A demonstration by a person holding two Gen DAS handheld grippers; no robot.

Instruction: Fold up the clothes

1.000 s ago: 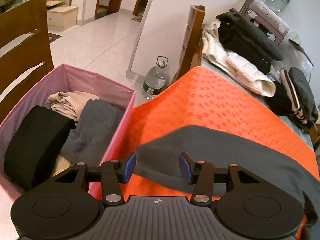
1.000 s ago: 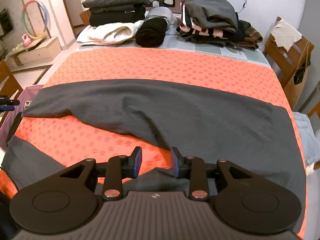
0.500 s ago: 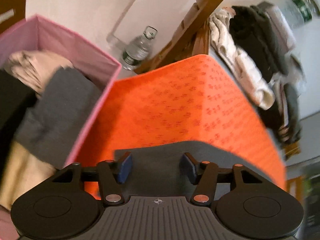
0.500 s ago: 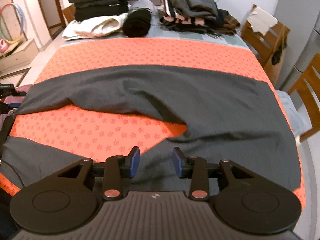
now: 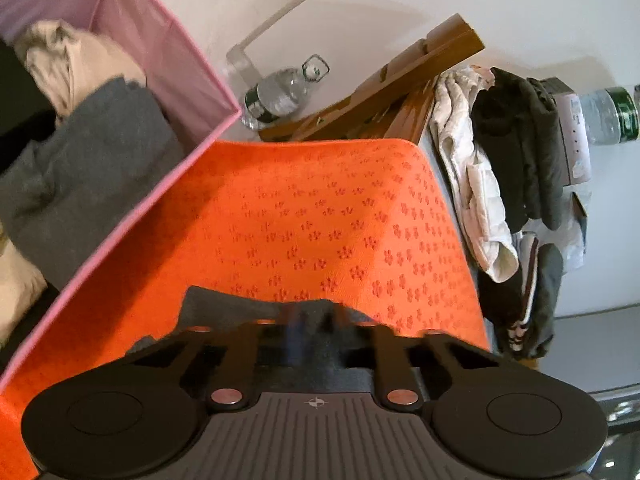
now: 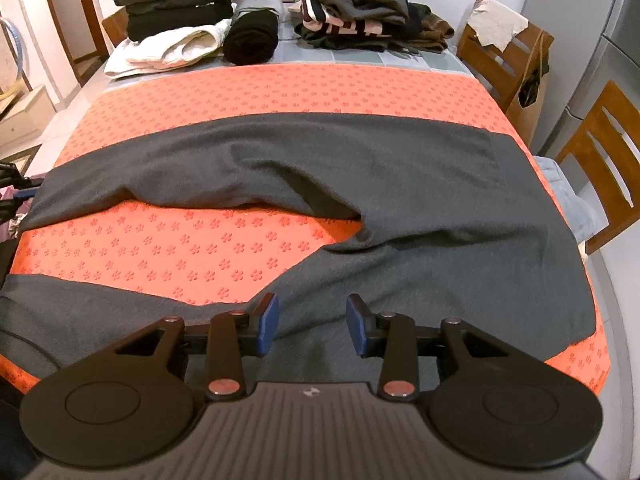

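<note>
Dark grey trousers (image 6: 360, 184) lie spread across the orange mat (image 6: 200, 248), legs pointing left. My right gripper (image 6: 312, 326) is open, just above the near leg close to the crotch. In the left wrist view the far leg's cuff (image 5: 240, 304) bunches between my left gripper's (image 5: 310, 322) blurred fingers, which have come close together on it at the mat's (image 5: 320, 216) left end. The left gripper also shows at the left edge of the right wrist view (image 6: 16, 188).
A pink fabric box (image 5: 168, 52) with folded clothes stands left of the table. Folded stacks (image 6: 176, 4) and a striped pile (image 6: 352, 4) line the table's far side. Wooden chairs (image 6: 596, 168) stand at the right, a water bottle (image 5: 280, 96) on the floor.
My left gripper dropped onto the far leg's cuff and closed on it. My right gripper moved right along the near leg and stayed open.
</note>
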